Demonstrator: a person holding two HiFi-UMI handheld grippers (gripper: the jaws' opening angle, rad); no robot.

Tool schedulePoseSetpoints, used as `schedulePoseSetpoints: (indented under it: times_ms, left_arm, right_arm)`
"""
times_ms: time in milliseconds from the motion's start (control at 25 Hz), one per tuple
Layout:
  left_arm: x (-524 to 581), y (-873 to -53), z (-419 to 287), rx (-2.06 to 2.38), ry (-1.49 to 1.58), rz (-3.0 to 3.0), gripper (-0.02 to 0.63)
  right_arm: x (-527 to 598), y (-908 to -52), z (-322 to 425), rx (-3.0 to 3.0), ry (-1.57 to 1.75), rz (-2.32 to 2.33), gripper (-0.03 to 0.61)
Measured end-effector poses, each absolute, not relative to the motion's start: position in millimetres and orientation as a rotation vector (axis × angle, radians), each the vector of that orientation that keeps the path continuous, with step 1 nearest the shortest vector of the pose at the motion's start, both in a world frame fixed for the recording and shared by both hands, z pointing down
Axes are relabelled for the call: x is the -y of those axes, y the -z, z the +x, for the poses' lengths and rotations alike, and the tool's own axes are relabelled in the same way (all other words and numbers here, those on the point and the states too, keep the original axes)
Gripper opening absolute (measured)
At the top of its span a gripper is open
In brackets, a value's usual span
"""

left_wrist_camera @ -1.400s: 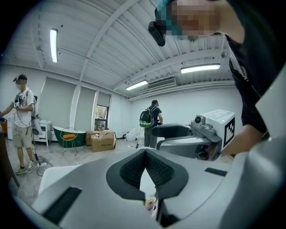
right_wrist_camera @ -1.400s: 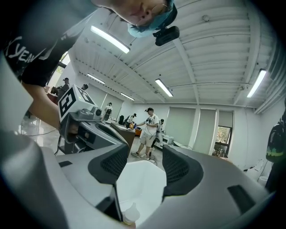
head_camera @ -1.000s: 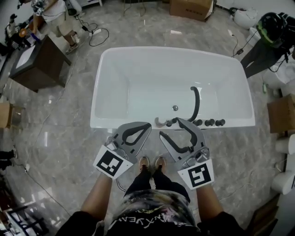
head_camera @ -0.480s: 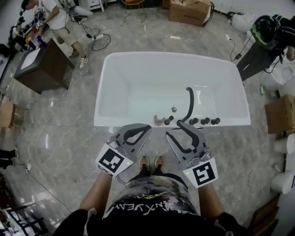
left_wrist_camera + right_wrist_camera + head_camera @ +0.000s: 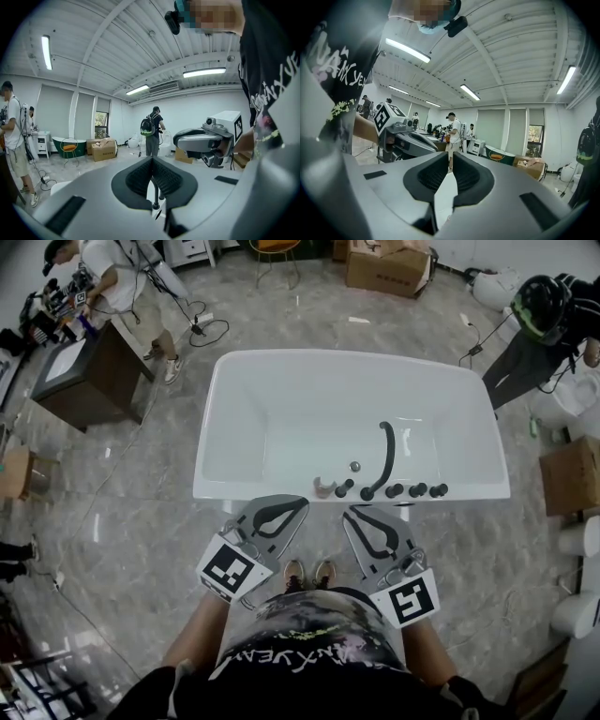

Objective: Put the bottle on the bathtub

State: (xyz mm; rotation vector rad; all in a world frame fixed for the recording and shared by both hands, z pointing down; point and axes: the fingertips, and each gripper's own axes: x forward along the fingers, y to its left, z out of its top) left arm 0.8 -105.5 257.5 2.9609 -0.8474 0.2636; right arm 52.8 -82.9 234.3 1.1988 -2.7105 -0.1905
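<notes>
A grey marble-patterned tiled floor (image 5: 122, 521) fills the head view. On it stands a white rectangular bathtub (image 5: 244, 489), its long near rim just ahead of the person's feet. A dark brown wooden cabinet (image 5: 80, 371) sits well apart at the upper left.

Both grippers are held side by side in front of the body, just short of the near rim and not touching it. The left gripper (image 5: 302, 503) has its black ribbed pads (image 5: 140, 176) pressed together at the tips, with nothing between them. The right gripper (image 5: 350, 514) has just been closing: its pads (image 5: 433, 176) stand almost together, a narrow slit left between them, and nothing is in it.

A black curved faucet spout (image 5: 386, 451) arches over the basin from the near rim. Right of its base runs a row of small dark knobs (image 5: 417, 490); left of it stand a small dark upright object (image 5: 344, 488) and a beige curved piece (image 5: 323, 487). Which of these is the bottle cannot be told.
</notes>
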Motion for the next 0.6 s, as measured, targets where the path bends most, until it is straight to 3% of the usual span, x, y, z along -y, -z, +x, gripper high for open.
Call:
schedulePoseSetpoints:
  times_ms: [160, 600]
  left_arm:
    - [108.4, -256.4, -0.4, 0.848, -0.256, 2.966, 0.014]
    - [119.1, -255.2, -6.6, 0.864, -0.254, 2.961, 0.013]
  right_arm:
    - [86.4, -235.5, 51.5, 2.717, 0.184, 1.206, 0.003]
    - [94.9, -240.3, 45.6, 2.719, 0.161, 1.176, 0.002]
